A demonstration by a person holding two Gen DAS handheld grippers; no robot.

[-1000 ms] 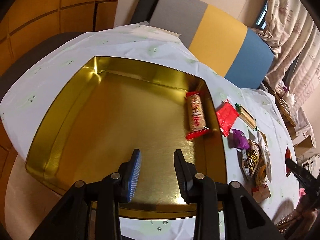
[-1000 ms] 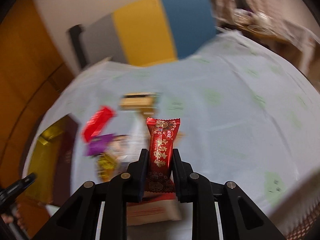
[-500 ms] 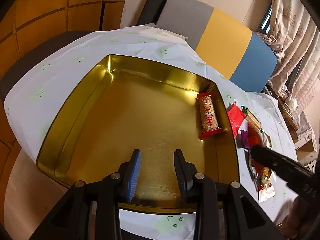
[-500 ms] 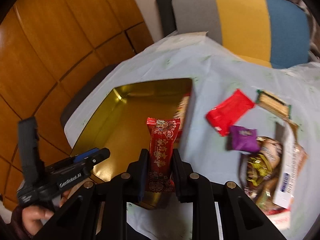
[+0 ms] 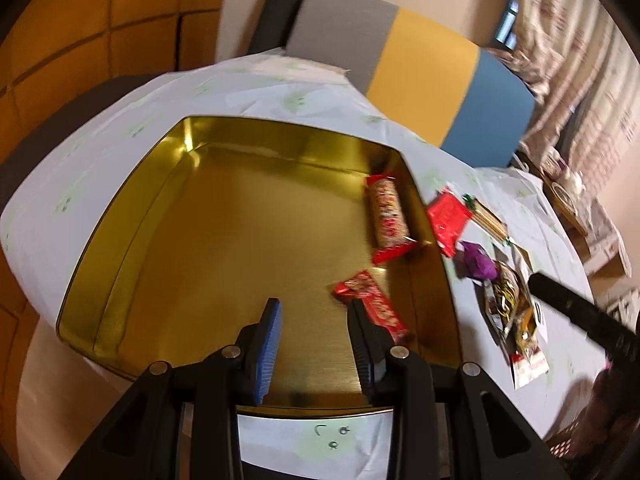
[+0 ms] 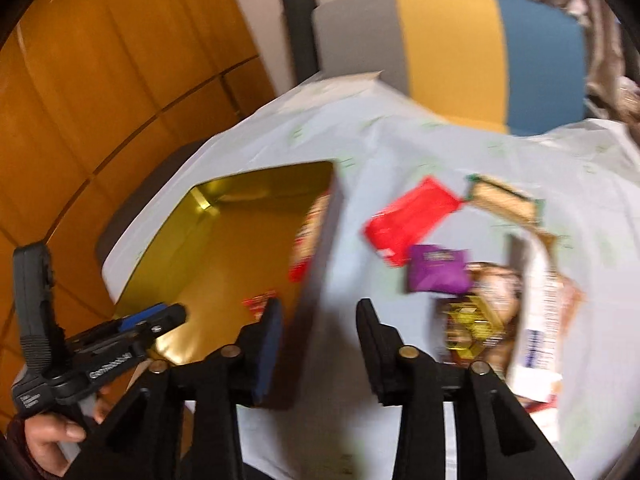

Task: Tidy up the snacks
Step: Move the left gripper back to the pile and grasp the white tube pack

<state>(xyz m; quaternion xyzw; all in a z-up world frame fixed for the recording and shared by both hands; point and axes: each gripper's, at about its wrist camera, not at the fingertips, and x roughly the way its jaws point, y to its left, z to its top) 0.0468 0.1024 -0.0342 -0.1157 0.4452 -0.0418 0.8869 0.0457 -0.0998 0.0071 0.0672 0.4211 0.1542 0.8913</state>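
Black right gripper (image 6: 318, 320) has just been opening, its fingers now parted and empty; the red snack bar (image 5: 374, 306) lies inside the gold tin (image 5: 120, 240), so this drop looks done. Left gripper (image 5: 314, 320) hovers slightly parted, holding nothing. Farther off, loose snacks (image 6: 436, 268) on the worktop (image 6: 400, 140) probably come next.
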